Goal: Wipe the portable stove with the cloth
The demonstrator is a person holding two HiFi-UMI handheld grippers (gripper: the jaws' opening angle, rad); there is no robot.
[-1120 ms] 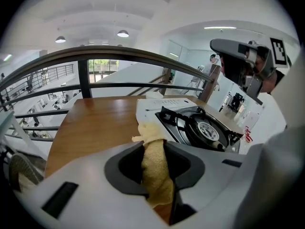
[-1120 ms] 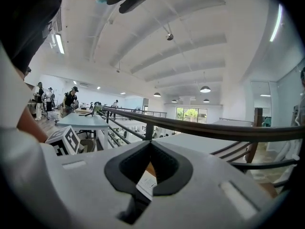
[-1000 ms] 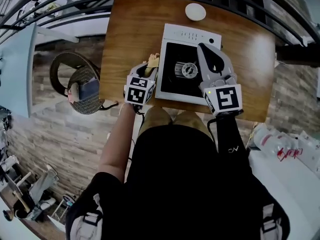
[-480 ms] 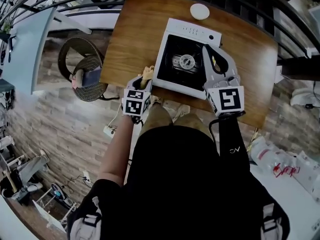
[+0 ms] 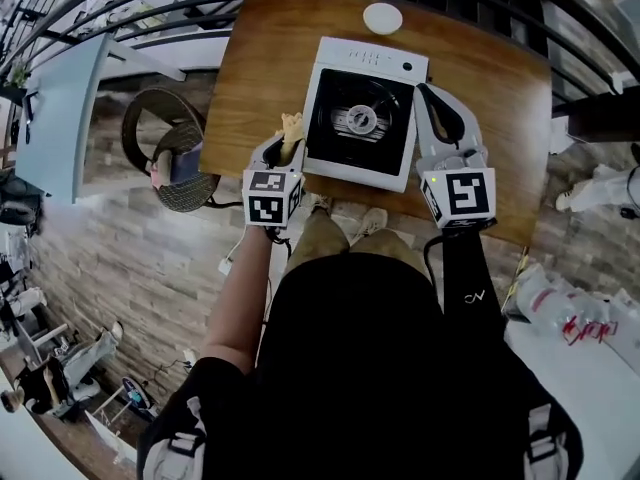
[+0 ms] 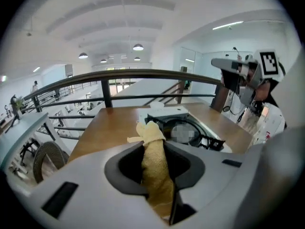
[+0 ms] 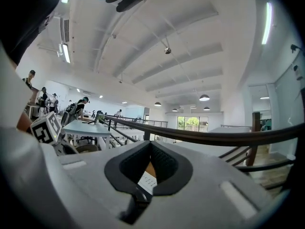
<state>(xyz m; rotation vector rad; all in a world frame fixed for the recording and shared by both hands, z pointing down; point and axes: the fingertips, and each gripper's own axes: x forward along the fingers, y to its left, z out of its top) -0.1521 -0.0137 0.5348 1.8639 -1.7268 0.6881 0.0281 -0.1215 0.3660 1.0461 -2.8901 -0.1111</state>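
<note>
One wooden worktop [image 5: 250, 78] fills the upper middle of the head view, and on it sits one white portable stove [image 5: 365, 58] with a black centre. There are two tools. A second ago the right tool [image 5: 432, 93] lay across the stove's right edge. Now it sits just right of the stove over bare wood, jaws closed tip to tip with nothing between them. The left tool [image 5: 287, 146] is much where it was, at the stove's left side. Its jaws are clamped on the one yellow cloth [image 5: 292, 125], whose bunched end pokes out just beside the stove. One small white disc [image 5: 383, 18] lies at the far edge, above the stove.
</note>
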